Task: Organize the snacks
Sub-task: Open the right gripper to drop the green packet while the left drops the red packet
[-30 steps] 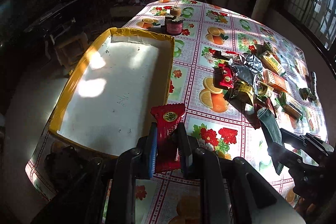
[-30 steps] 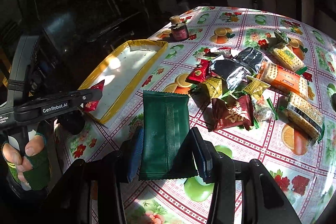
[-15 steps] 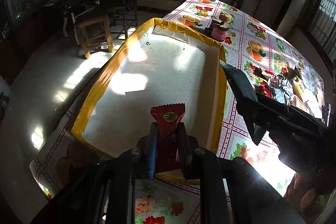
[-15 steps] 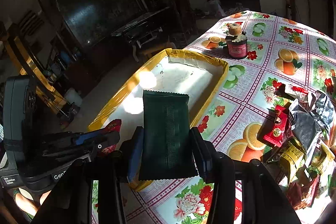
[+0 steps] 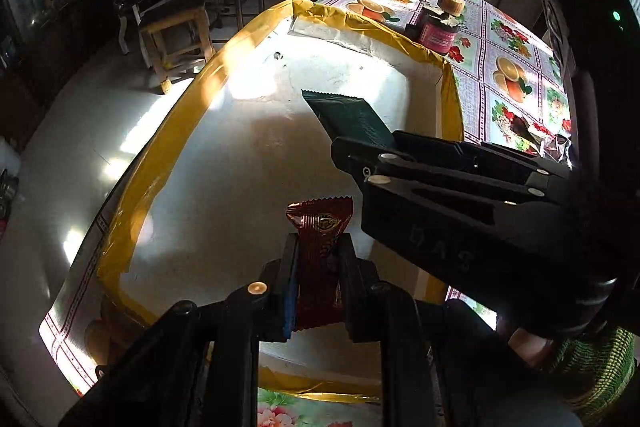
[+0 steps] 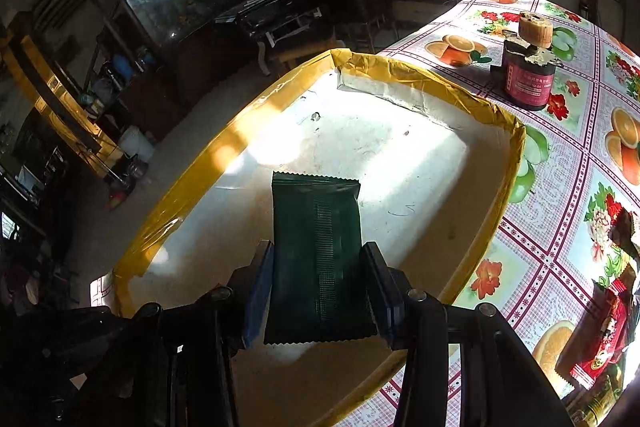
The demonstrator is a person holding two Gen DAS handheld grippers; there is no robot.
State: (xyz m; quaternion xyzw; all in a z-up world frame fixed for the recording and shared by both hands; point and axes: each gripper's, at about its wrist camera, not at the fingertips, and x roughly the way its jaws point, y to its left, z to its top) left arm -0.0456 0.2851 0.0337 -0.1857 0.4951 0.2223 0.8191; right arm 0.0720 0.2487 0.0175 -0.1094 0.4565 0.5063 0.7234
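My left gripper [image 5: 318, 267] is shut on a red snack packet [image 5: 320, 247] and holds it over the near end of a shallow white tray with a yellow taped rim [image 5: 180, 131]. My right gripper [image 6: 318, 267] is shut on a dark green snack packet [image 6: 316, 239], held over the middle of the same tray [image 6: 508, 183]. In the left wrist view the right gripper reaches in from the right with the green packet [image 5: 348, 117] sticking out over the tray floor. The tray floor looks bare.
A dark red jar [image 6: 528, 79] with a cork on top stands on the fruit-print tablecloth [image 6: 580, 187] beyond the tray's far corner. More snack packets [image 6: 604, 339] lie at the right. A wooden stool [image 5: 176, 39] stands on the floor left of the table.
Both grippers have moved left from the snack pile to above the tray, each still holding its packet. The right gripper now reaches further into the tray than half a second ago.
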